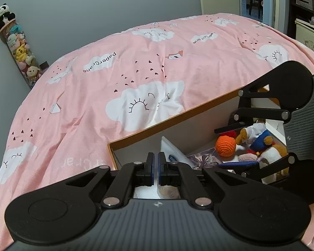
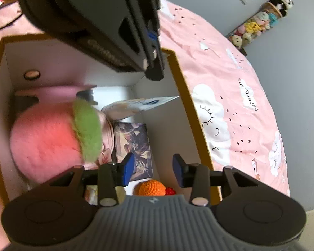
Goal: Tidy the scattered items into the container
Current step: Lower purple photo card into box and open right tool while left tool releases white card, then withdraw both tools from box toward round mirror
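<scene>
The white card (image 1: 173,152) is sitting inside the box (image 1: 148,131), leaning up against the corner wall with one edge poking upward, and the left gripper (image 1: 156,171) is hanging right over that top edge with its fingers pressed almost together. Can't really tell if they're actually pinching the card or just hovering at it. Judging by looks, it's going to be light, thin and fairly stiff, probably a bit slick, so grabbing it by that raised edge seems like the way to go. It's white with a small blue logo, and from the right wrist view it's looking like a glossy flat packet (image 2: 140,104).

The right gripper (image 2: 153,171) is hovering over the box with fingers spread wide, holding nothing. Just below it the orange crochet ball (image 2: 150,187) is lying beside a printed picture card (image 2: 134,148), and a big pink plush peach (image 2: 46,140) with a green leaf is filling the far side. More small plushies (image 1: 259,144) are piling up in there too. Beyond the box, the pink cloud-print bed (image 1: 115,79) is stretching out.
</scene>
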### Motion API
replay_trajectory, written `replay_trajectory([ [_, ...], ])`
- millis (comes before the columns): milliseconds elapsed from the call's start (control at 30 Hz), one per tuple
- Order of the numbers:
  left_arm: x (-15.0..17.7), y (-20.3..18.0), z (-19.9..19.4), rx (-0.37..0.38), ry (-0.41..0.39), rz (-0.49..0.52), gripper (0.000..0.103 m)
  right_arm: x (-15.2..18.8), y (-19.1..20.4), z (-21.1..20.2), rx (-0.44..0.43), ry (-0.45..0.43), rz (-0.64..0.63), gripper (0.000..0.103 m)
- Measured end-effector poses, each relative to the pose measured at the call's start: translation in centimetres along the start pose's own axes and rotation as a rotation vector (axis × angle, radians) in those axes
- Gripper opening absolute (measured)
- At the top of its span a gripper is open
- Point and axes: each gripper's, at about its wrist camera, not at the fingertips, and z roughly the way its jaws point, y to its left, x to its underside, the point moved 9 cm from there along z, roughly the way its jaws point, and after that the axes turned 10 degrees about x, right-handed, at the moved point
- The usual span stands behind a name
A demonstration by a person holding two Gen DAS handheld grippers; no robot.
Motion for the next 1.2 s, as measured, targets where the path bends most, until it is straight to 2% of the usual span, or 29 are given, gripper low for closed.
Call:
replay_trajectory([
  [167,0.1,-0.1,-1.1,0.016,-0.025,-0.025,0.004,-0.2,-0.7,-1.1,0.023,-0.012,0.083,0.043],
  [233,0.1,-0.3,-1.9,0.020,-0.042,-0.028,0.007,-0.2,-0.9,-1.4,0.035,-0.010,0.128,0.043],
  [433,0.1,-1.2,-4.8,0.028,-0.114,-0.015,0.013,0.2,-1.7,-2.4,0.084,-0.011,0.302,0.045],
  [567,0.1,-2.1,-7.3,0.059,-0.168,-0.020,0.017,0.5,-2.0,-3.9,0.128,-0.015,0.431,0.045],
  [700,0.6,-3.3,-9.4,0.088,-0.202,-0.043,0.020,1.0,-2.9,-5.7,0.159,-0.049,0.568,0.046],
  [767,1.0,-3.9,-10.3,0.084,-0.214,-0.044,0.022,1.0,-3.1,-6.3,0.173,-0.077,0.627,0.051],
  [833,1.4,-4.6,-11.1,0.077,-0.230,-0.037,0.024,1.0,-3.0,-7.7,0.188,-0.103,0.679,0.051],
  [1000,2.9,-5.9,-12.5,0.073,-0.228,-0.049,0.025,2.0,-2.4,-11.0,0.216,-0.117,0.828,0.056],
  [1200,5.7,-6.0,-12.8,0.110,-0.174,-0.188,0.027,4.2,-0.6,-12.8,0.210,-0.087,1.008,0.057],
])
